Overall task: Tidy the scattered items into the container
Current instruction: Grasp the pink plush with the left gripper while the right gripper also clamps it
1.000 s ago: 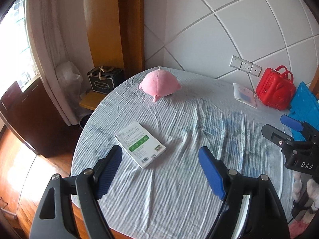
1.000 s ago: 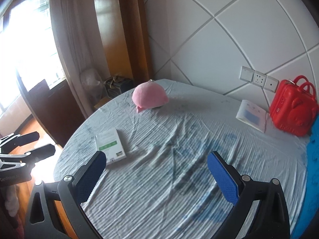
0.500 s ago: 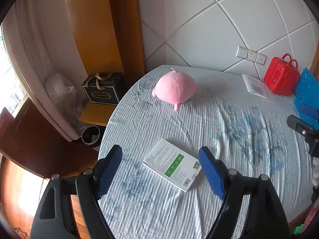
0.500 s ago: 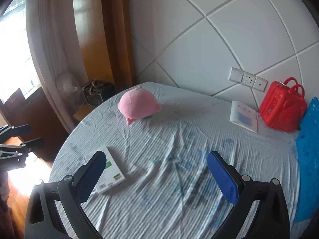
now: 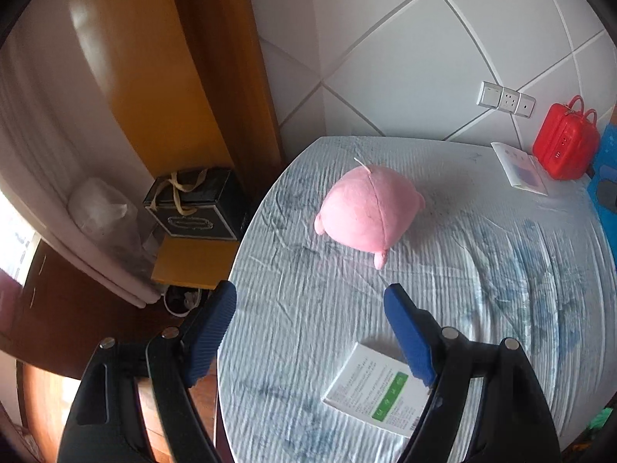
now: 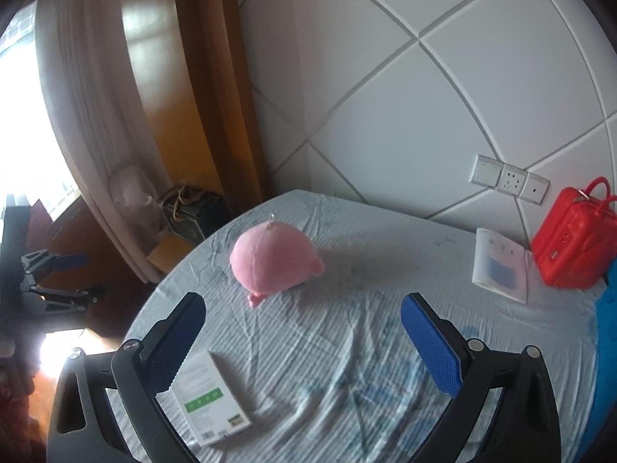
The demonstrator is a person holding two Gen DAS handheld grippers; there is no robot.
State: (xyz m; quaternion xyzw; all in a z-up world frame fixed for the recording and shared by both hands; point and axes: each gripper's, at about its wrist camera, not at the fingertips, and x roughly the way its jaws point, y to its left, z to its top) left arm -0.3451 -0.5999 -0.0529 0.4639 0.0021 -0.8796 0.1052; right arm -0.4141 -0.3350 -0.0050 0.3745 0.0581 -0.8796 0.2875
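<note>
While both grippers hung over the round worktop, the scene read as follows.

Worktop: the worktop (image 5: 482,270), under a wrinkled pale blue striped cloth, filled the lower right of both views.
Left gripper: the left gripper (image 5: 310,308) had its blue pads spread well apart with nothing between them; in the left wrist view its left pad lay over the worktop's edge and its right pad covered a corner of the box. It also showed small at the far left of the right wrist view (image 6: 58,274).
Right gripper: the right gripper (image 6: 302,324) stood with its pads wide apart and empty, above bare cloth near the bottom of its own frame.
Box: a white box (image 5: 376,389) with a green label lay flat at the lower centre of the left wrist view; in the right wrist view (image 6: 210,397) it sat at lower left, partly behind the left pad.
Plush: a pink plush toy (image 5: 366,208) rested on the cloth at mid-frame, well apart from the box.
Booklet: a white booklet (image 6: 499,266) lay flat at right, just beside the case.
Case: a red case (image 6: 570,247) with handles stood upright at the right edge, near the wall.
Blue item: a blue object (image 6: 605,347) ran along the right border; what it was could not be told.
</note>
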